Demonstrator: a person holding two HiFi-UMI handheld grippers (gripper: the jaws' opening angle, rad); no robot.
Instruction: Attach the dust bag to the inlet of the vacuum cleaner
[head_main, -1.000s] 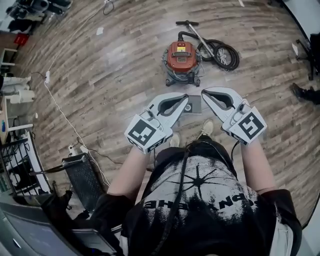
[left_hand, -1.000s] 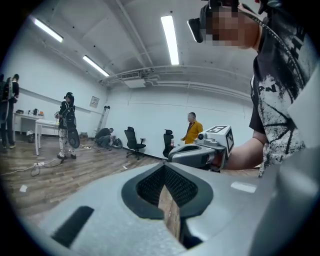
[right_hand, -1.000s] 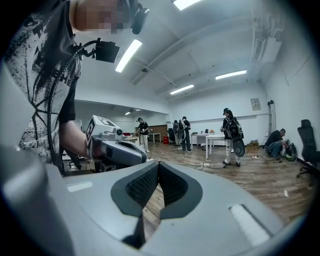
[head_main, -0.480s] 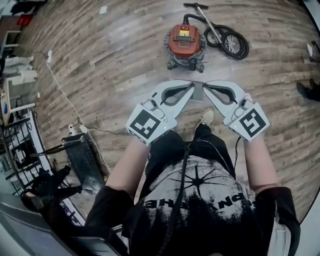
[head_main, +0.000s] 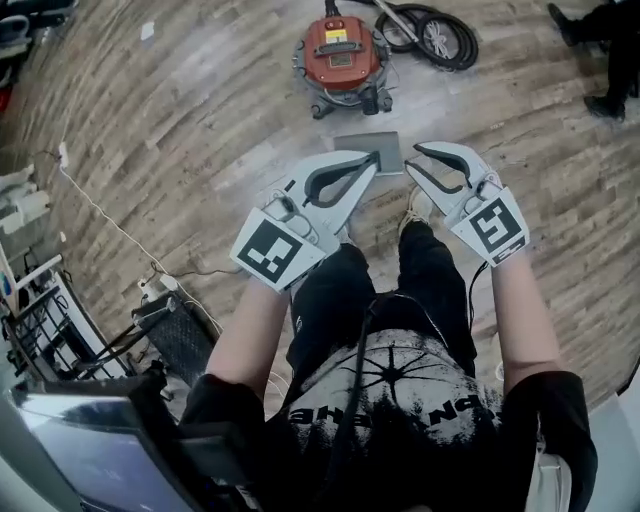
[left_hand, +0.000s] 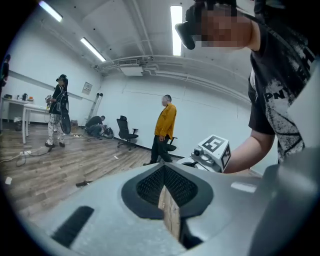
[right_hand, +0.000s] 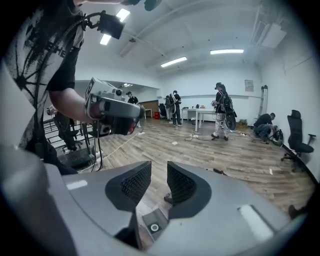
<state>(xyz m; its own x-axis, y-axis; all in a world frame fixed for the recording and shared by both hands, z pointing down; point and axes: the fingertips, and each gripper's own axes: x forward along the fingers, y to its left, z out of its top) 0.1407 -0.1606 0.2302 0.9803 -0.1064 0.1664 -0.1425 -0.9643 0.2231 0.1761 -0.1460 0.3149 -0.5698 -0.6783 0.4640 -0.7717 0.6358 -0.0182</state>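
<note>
Left gripper shut and right gripper, empty jaws just opening, hang over the dust bag at the vacuum cleaner's six o'clock; it looks light and floppy, best pinched at an edge.

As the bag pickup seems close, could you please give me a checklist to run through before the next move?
1. Bag lying flat on the floor: ok.
2. Right gripper open: ok; its jaws have just been opening, nothing gripped, bag on the floor beyond them.
3. Left gripper open: not ok; shut and empty.
4. Vacuum upright, beyond the bag: ok.
5. Inlet facing the person: cannot tell.
</note>
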